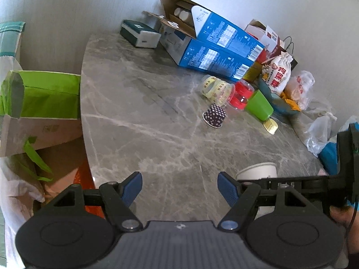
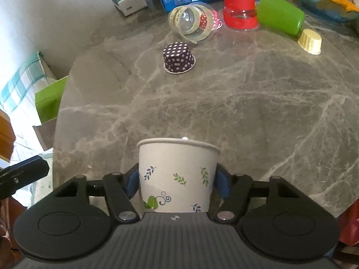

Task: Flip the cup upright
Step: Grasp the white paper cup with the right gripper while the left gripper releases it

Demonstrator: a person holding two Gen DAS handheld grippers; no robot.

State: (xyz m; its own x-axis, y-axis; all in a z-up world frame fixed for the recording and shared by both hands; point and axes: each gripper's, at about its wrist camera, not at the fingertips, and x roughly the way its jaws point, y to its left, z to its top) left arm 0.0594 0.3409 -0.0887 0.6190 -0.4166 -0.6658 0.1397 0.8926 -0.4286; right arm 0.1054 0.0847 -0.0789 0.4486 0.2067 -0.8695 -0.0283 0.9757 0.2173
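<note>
Cup, rim up near the table's front edge, sits clamped between the right gripper fingers, left gripper spread empty; releasing it gently seemingly comes next

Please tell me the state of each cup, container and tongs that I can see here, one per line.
White paper cup with leaf print: upright, rim up, held between right tongs.
Left tongs: open, holding nothing.
Dark polka-dot paper cup: upside down on grey marble table.
Green plastic cup: lying on its side.
Clear plastic container: lying on its side.
</note>
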